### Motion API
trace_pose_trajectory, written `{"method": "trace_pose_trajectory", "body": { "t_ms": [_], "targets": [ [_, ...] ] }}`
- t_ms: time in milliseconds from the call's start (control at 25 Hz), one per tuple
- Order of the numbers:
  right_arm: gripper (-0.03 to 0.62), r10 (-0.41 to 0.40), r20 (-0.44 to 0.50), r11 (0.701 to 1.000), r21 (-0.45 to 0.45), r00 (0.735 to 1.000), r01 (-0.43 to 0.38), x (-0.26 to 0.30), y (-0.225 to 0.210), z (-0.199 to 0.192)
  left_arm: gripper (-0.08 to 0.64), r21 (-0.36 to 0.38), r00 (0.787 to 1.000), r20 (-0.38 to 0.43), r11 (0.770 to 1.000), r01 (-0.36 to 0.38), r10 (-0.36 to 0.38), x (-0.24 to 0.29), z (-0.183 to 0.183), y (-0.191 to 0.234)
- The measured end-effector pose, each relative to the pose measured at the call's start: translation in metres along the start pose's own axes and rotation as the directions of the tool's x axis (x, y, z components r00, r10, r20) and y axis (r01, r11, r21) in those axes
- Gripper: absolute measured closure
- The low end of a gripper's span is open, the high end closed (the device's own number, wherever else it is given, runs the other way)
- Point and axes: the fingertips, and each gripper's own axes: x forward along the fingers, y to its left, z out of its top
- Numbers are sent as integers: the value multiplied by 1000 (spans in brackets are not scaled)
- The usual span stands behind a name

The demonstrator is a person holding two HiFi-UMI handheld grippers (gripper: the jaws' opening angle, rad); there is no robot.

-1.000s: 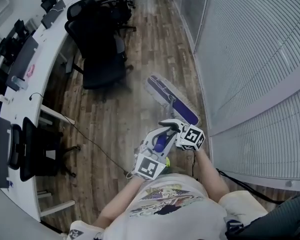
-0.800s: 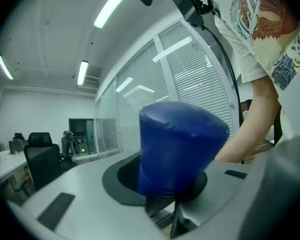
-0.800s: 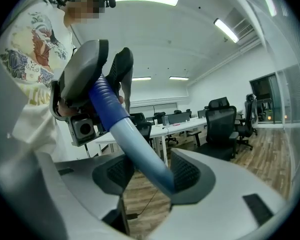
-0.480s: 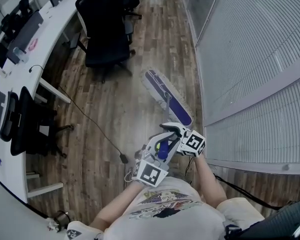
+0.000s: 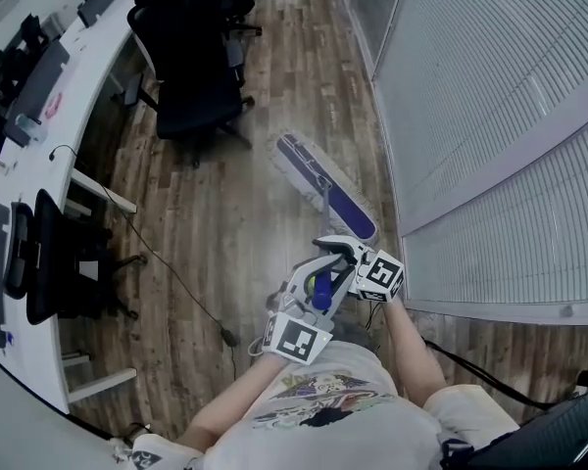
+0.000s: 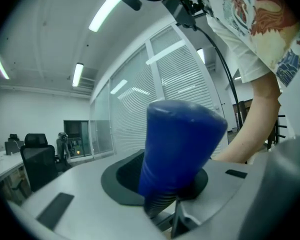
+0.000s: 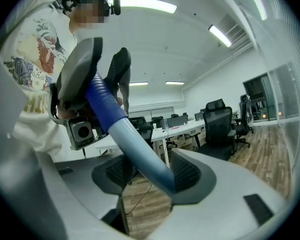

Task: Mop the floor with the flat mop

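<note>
The flat mop lies with its purple-and-white head [image 5: 323,186] on the wood floor beside the glass wall. Its pale pole [image 5: 327,225] rises toward me. My left gripper [image 5: 317,292] has the dark blue grip [image 6: 177,149] at the pole's top end between its pads. Its jaws are opening, and the grip still rests against the pads. Just ahead, my right gripper [image 5: 339,255] straddles the light blue pole [image 7: 140,151]. Its jaws are opening too, with the pole leaning on one pad. In the right gripper view the left gripper [image 7: 85,99] shows above, around the blue grip.
Black office chairs [image 5: 191,76] stand ahead on the left, another chair [image 5: 49,262] sits by the long white desk [image 5: 39,155]. A thin cable [image 5: 167,267] runs over the floor to a plug near my feet. A blinds-covered glass wall [image 5: 490,116] runs along the right.
The mop head has slid a short way over the floor along the glass wall, and both grippers moved with the handle. Over the last half second they stay put.
</note>
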Motion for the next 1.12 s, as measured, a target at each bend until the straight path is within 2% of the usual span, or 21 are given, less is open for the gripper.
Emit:
{"method": "trace_pose_trajectory", "body": {
  "t_ms": [160,320,520,640,800,960,1120],
  "targets": [
    [380,15,89,1000,4,996,-16,1,-40,28,485,-4,1000,23,1000,-22,22,28,20,41],
    [382,37,138,999,5,990,-38,-13,-86,54,483,-17,999,32,1000,-14,14,76,34,68],
    [382,57,188,998,19,980,-62,-46,-157,77,483,38,995,90,998,-45,41,156,52,93],
    [383,83,183,996,10,980,-86,-56,-202,86,485,55,994,101,997,-55,49,199,54,115],
    [383,121,153,993,-5,981,-121,-59,-255,87,483,68,996,72,996,-63,59,246,42,141],
    [382,151,133,989,-21,980,-149,-59,-308,83,485,66,993,57,992,-104,100,290,28,171],
    [379,175,90,985,-12,980,-175,-51,-355,77,485,69,993,-1,991,-117,117,325,7,202]
  ]
}}
